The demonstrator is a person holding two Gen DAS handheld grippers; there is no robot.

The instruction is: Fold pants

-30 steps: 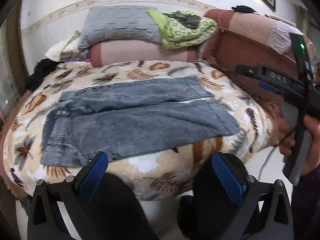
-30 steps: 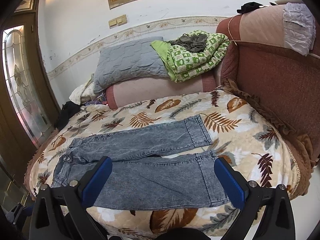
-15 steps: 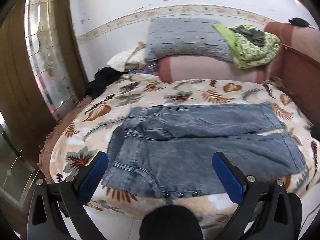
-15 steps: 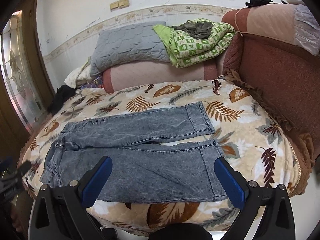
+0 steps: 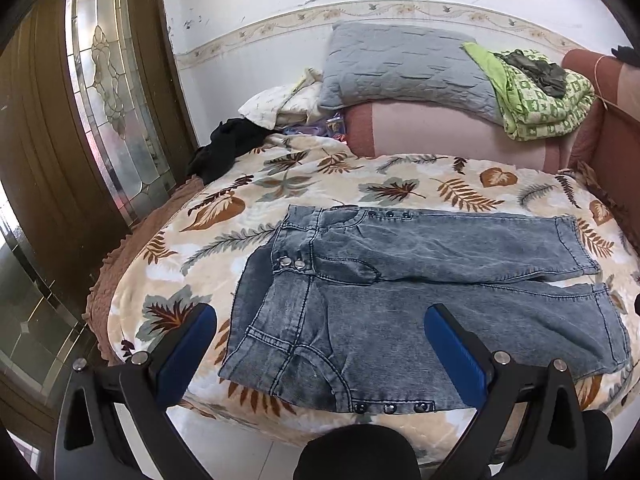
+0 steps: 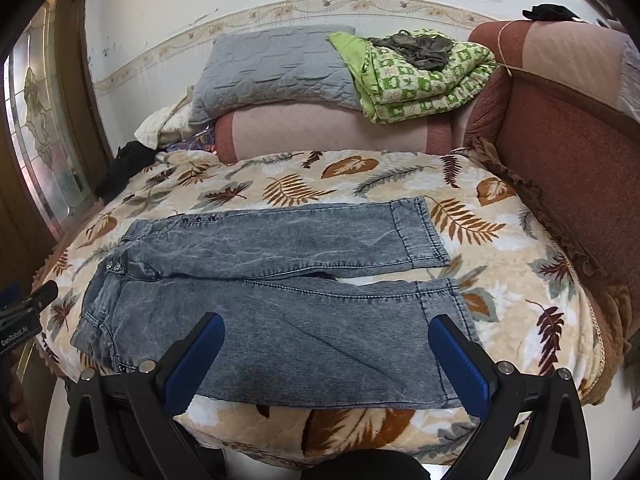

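The left gripper (image 5: pixel 320 340) has swung over to face the waistband of the pants (image 5: pixel 420 296), flat on the bed (image 5: pixel 132 280); the right gripper (image 6: pixel 326 354) faces the hems. Both sets of fingers gape empty, folding not begun.

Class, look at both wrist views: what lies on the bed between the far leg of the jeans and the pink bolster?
Only bare leaf-print blanket lies between the jeans and the pink bolster. Both views show this, the right wrist most clearly.

L hand-held gripper (image 5: pixel 320 344) swung left, over pants (image 5: pixel 400 300) waistband
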